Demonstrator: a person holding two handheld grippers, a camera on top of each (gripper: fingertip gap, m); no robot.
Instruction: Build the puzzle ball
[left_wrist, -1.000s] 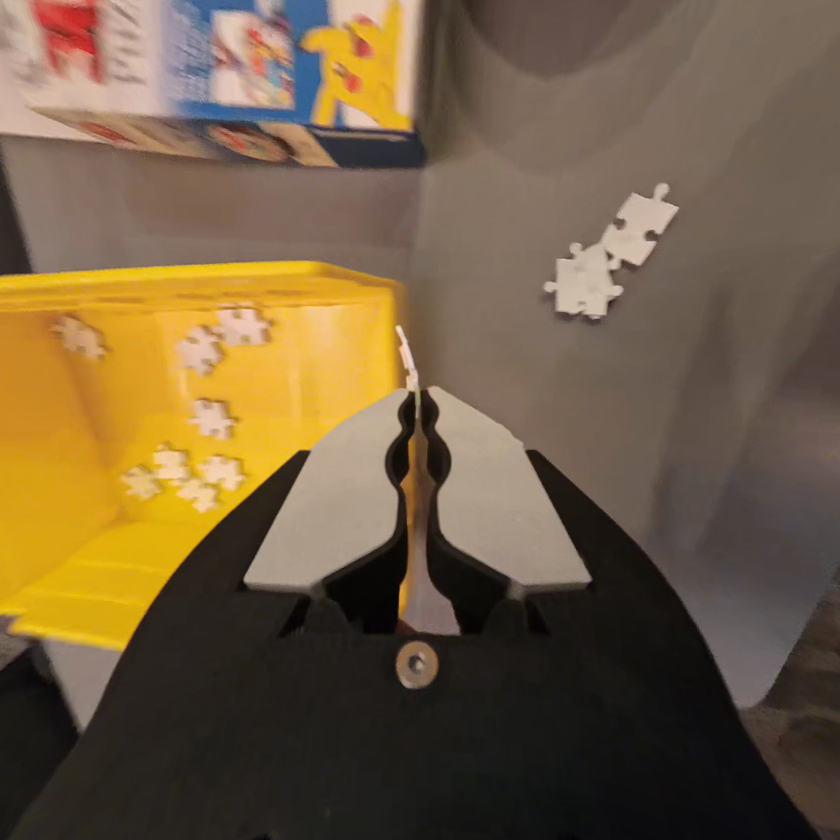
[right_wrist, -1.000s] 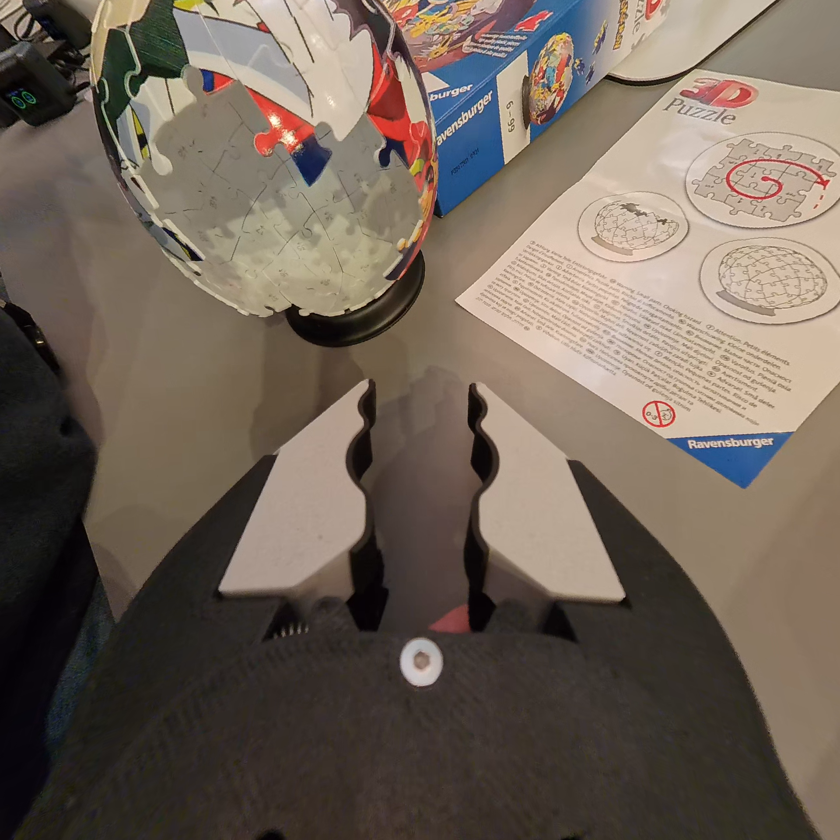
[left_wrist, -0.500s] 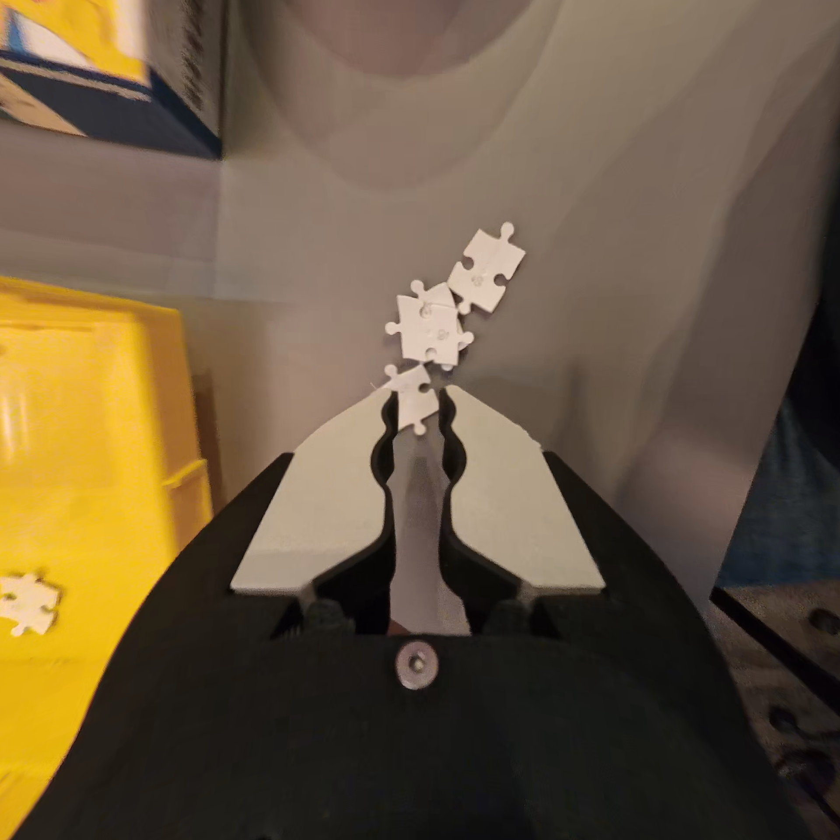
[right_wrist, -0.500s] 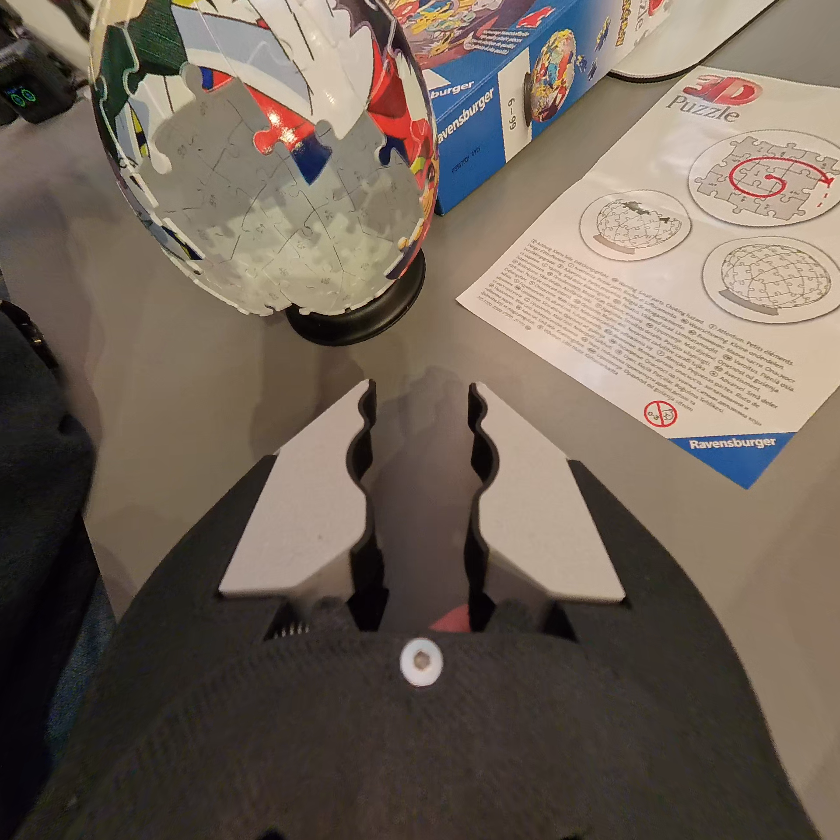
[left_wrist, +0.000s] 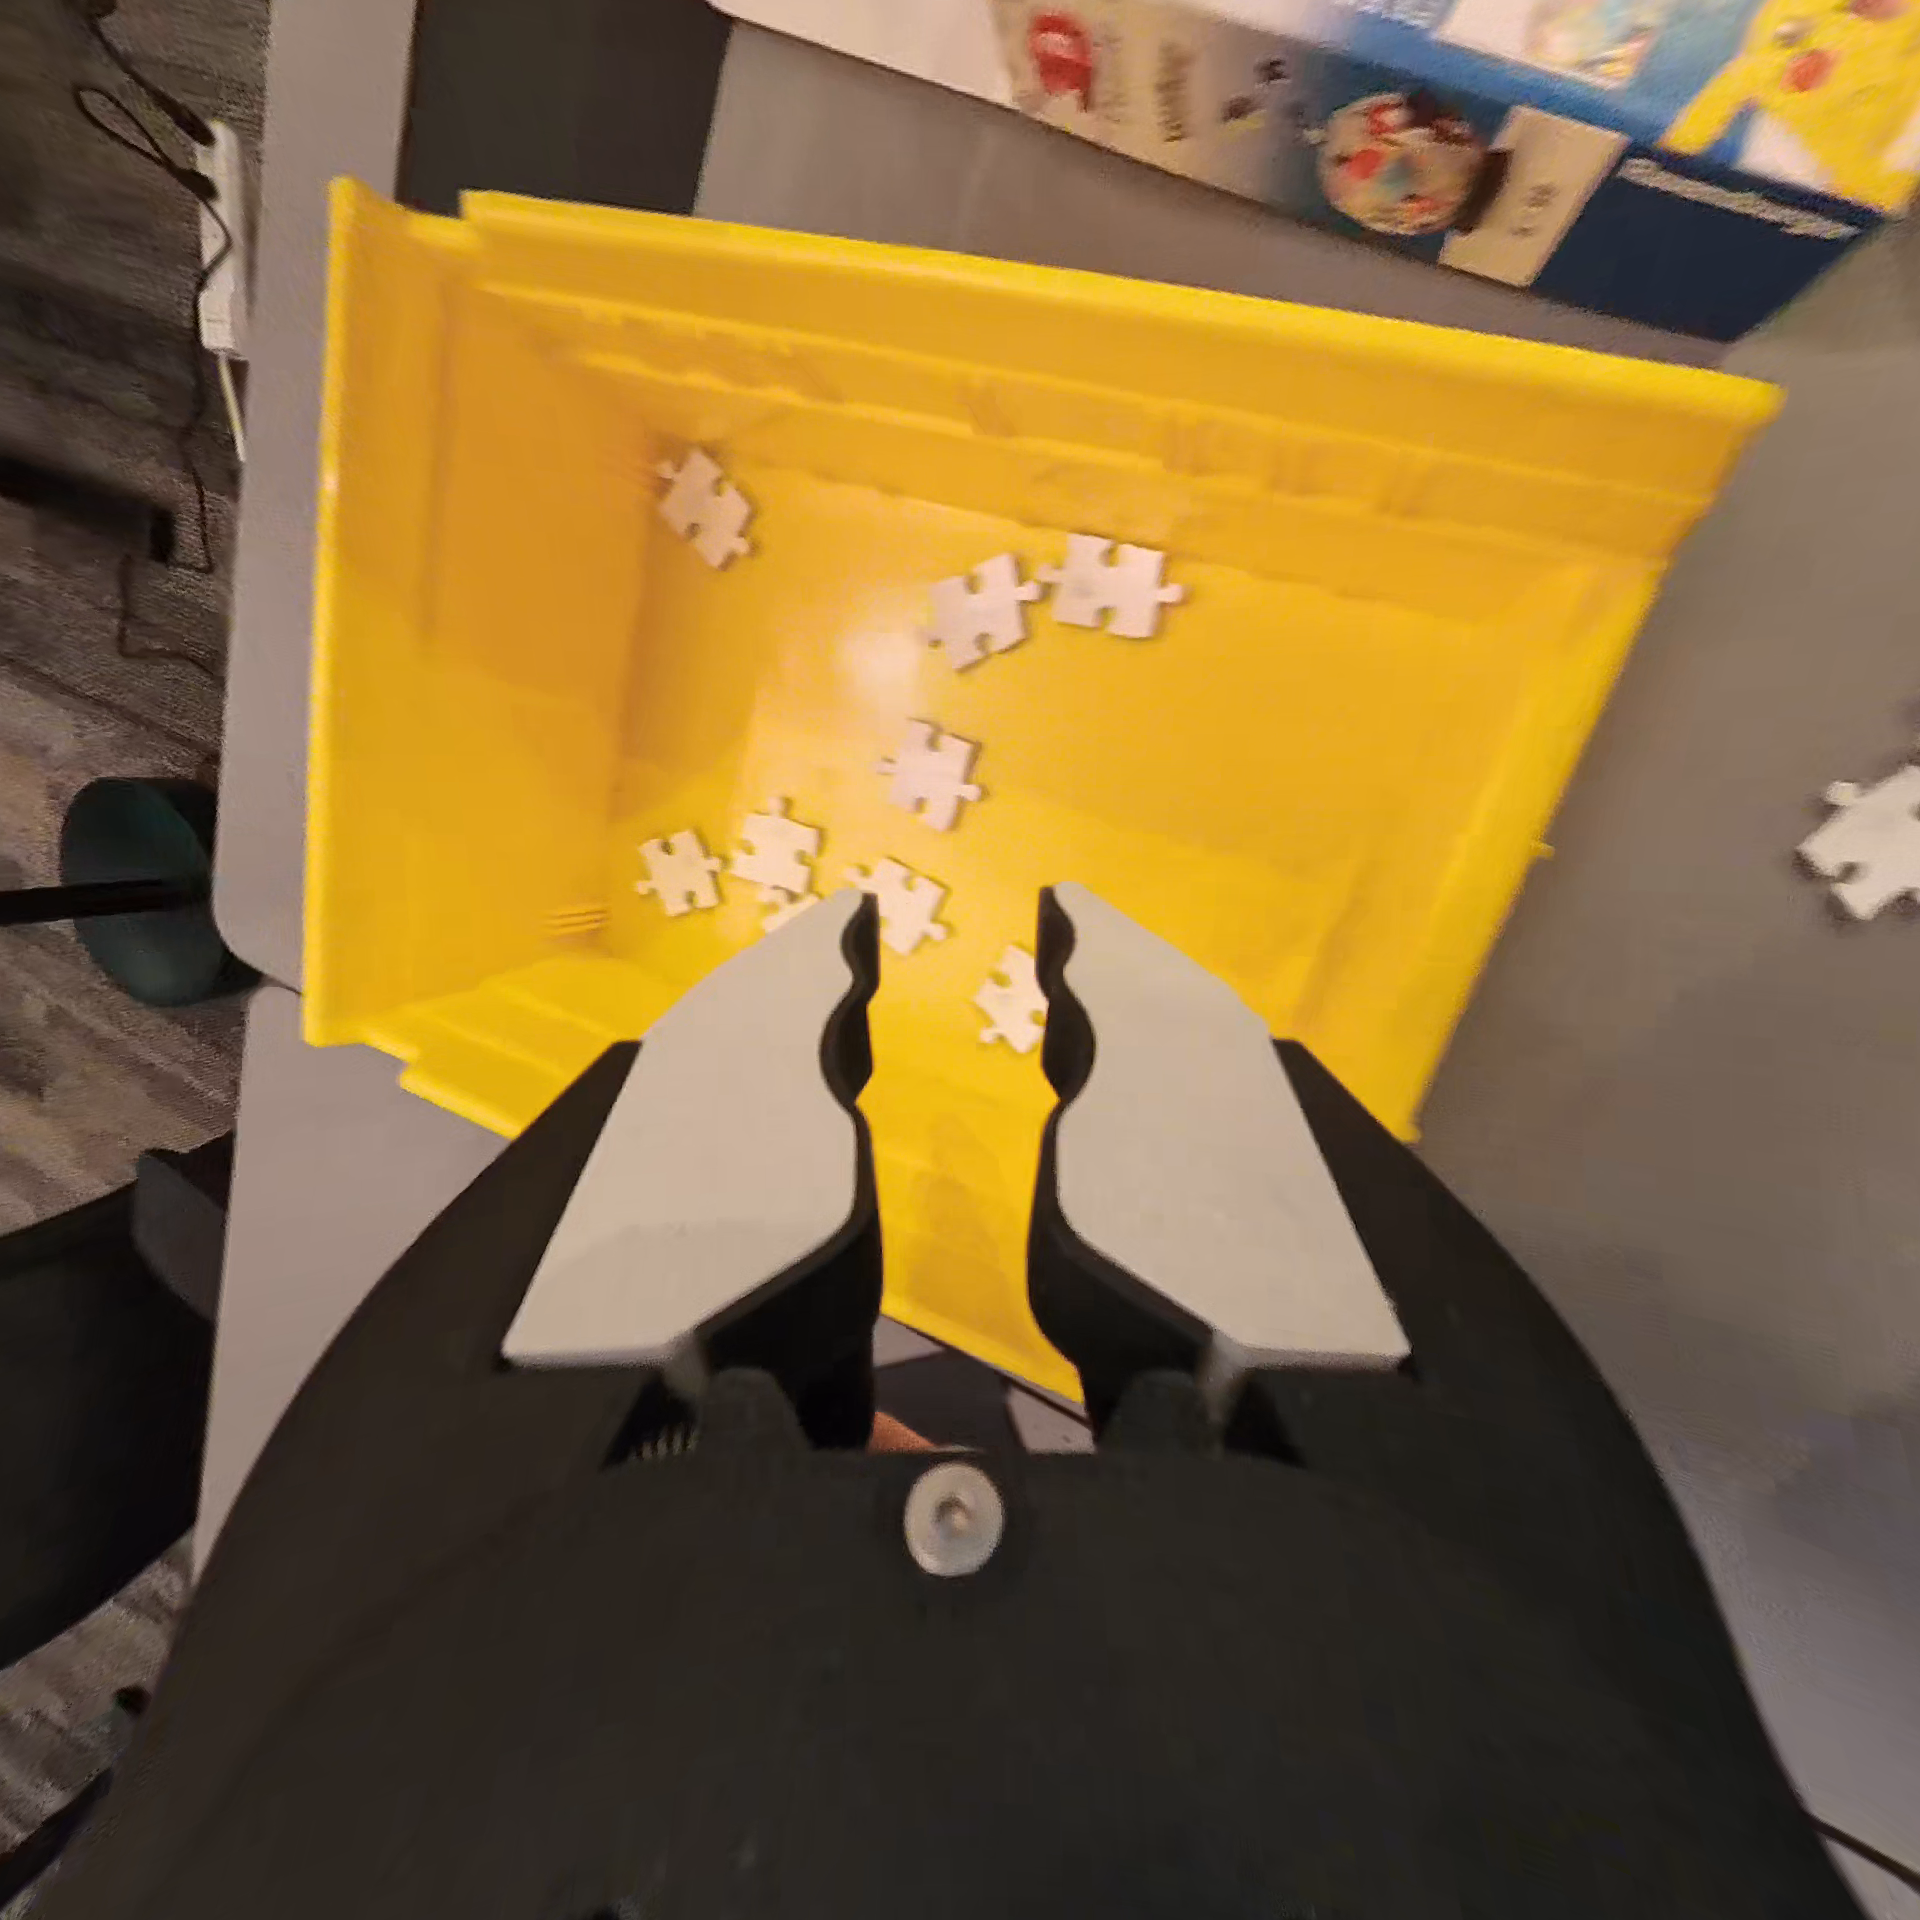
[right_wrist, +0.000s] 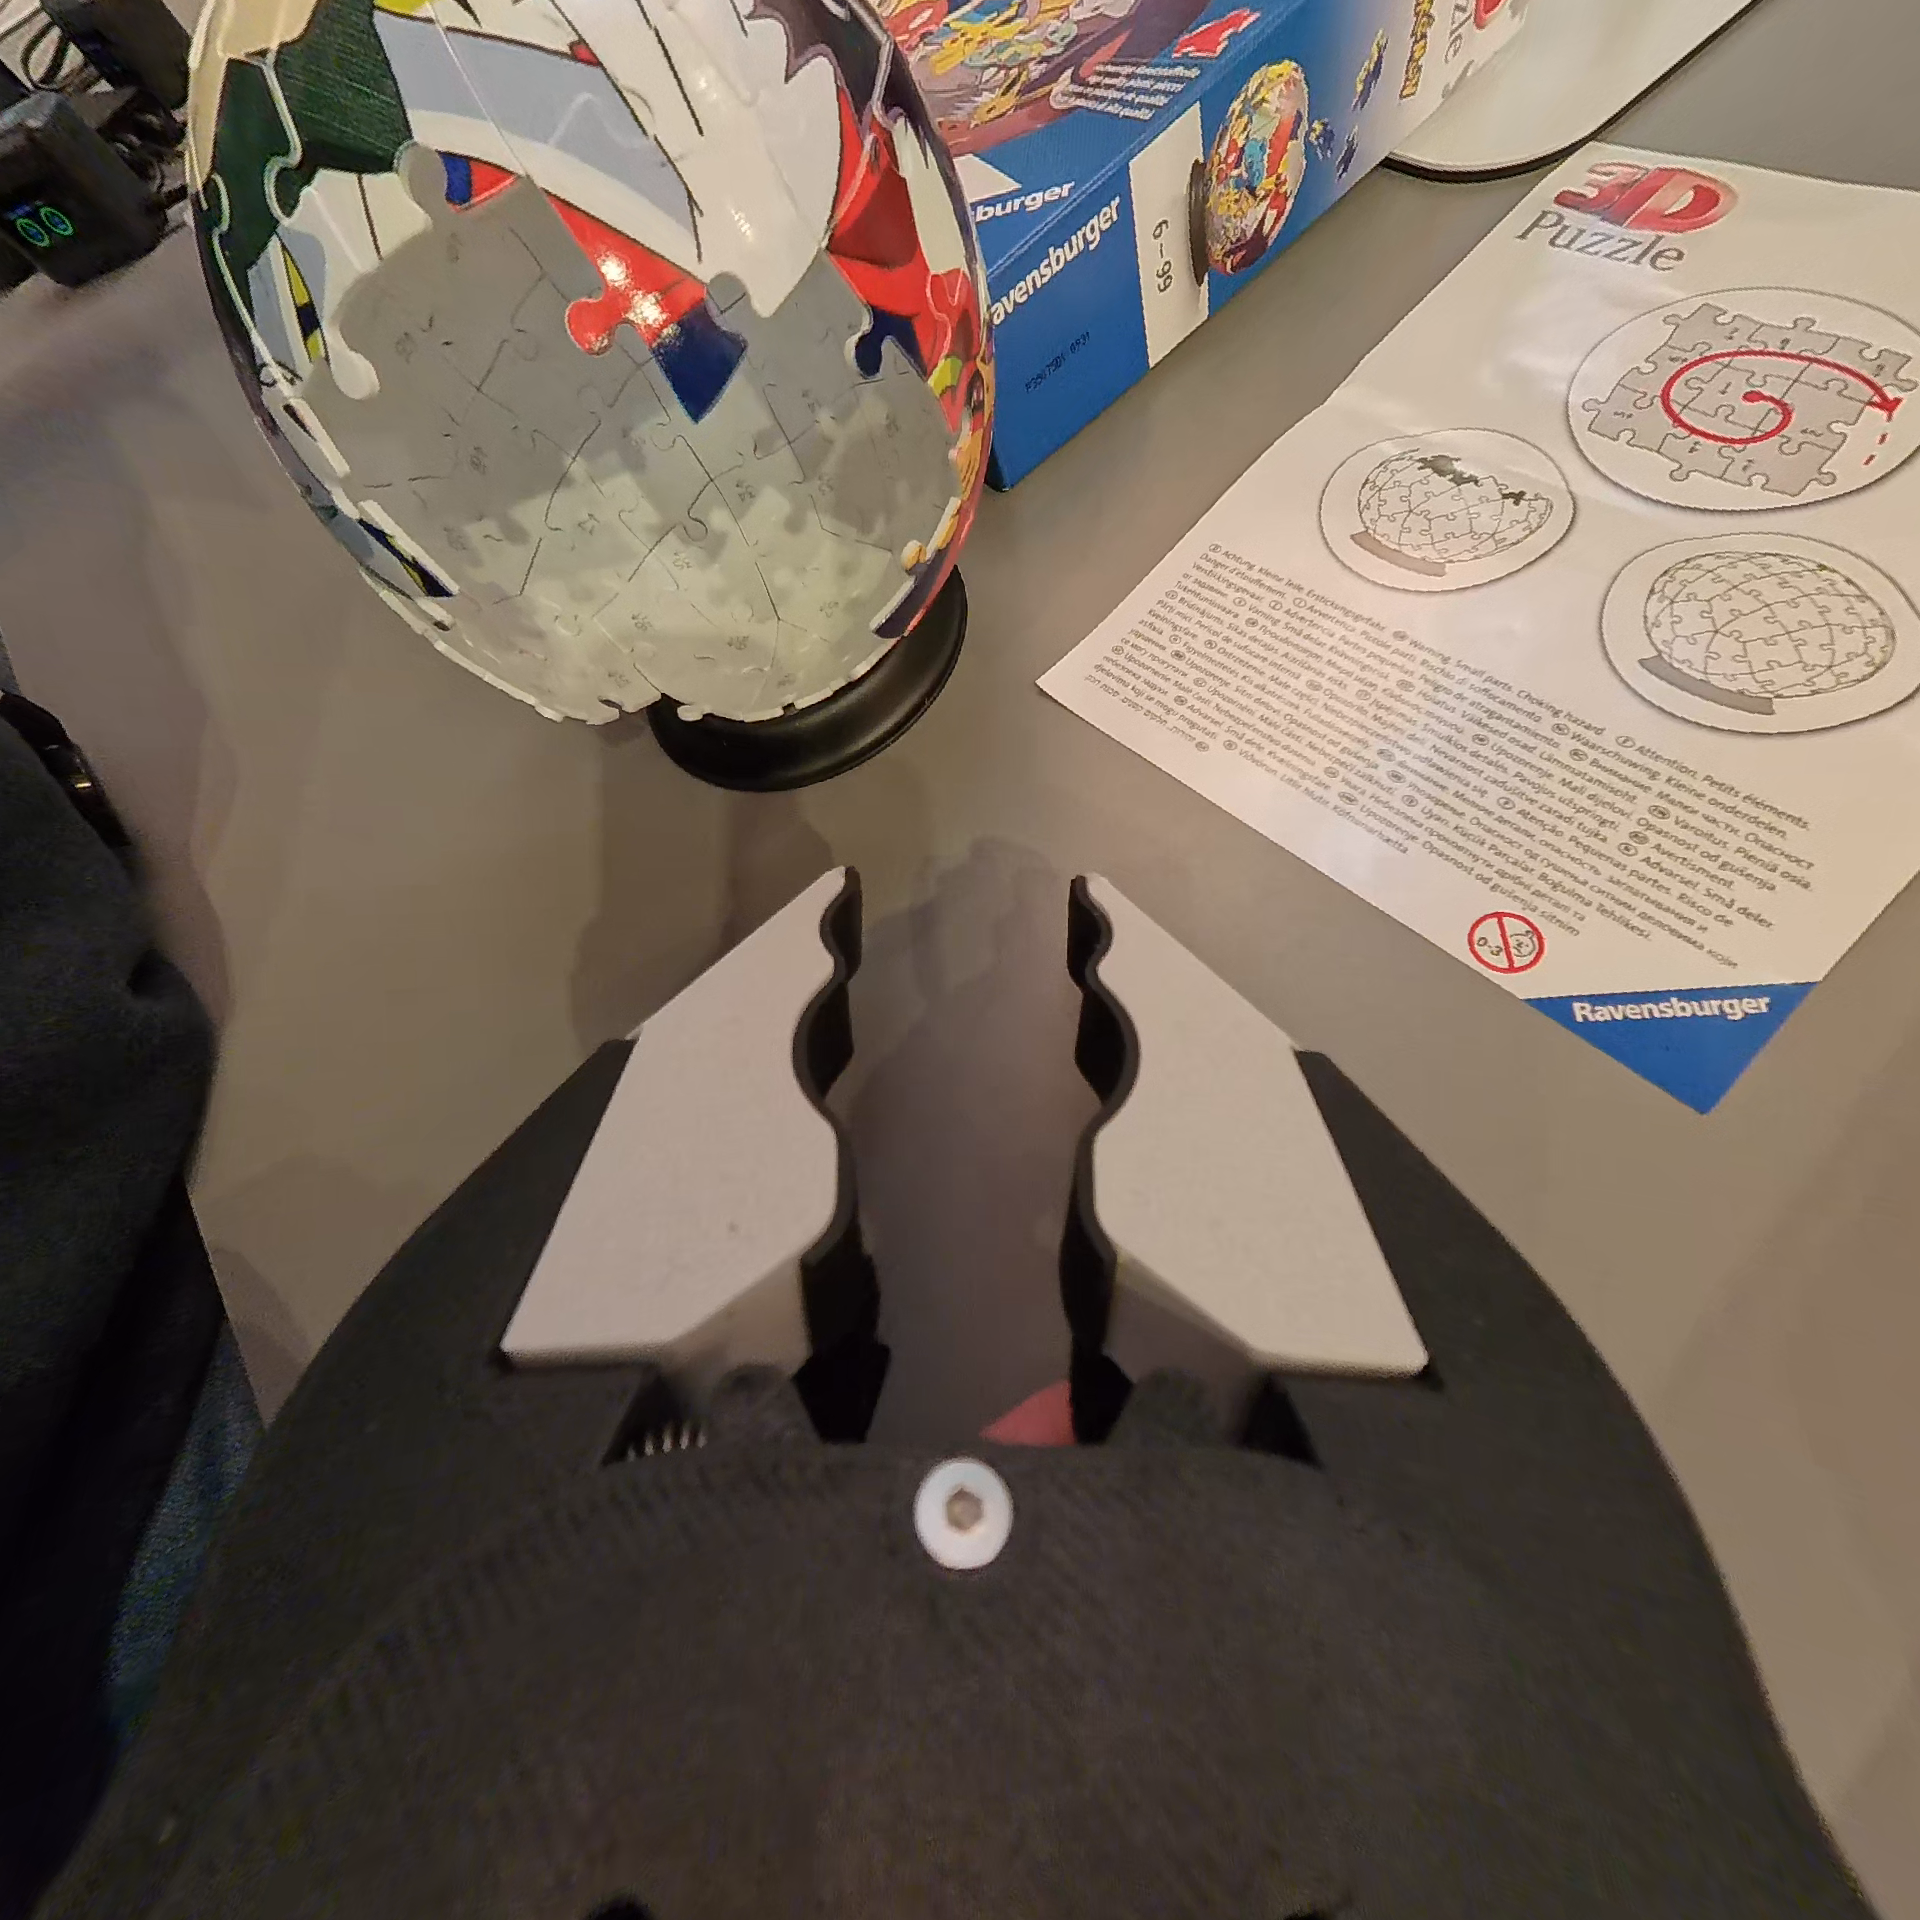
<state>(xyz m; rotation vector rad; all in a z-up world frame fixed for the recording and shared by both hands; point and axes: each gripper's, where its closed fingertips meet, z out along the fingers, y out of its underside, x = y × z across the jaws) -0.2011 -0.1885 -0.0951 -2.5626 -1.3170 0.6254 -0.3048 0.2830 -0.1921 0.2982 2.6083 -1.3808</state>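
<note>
Having dropped its piece beside the others on the surface, we swung the left hand-held gripper (left_wrist: 951, 914), jaws apart and empty, over the bin (left_wrist: 1351, 727) for another; the right hand-held gripper (right_wrist: 964, 894) waited open.

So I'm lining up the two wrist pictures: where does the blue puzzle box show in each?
Left wrist view: box at the top right, blurred, beyond the yellow bin.
Right wrist view: box at top centre, right behind the puzzle ball.
Shared landmark: the grey table, besides the box itself.
</note>
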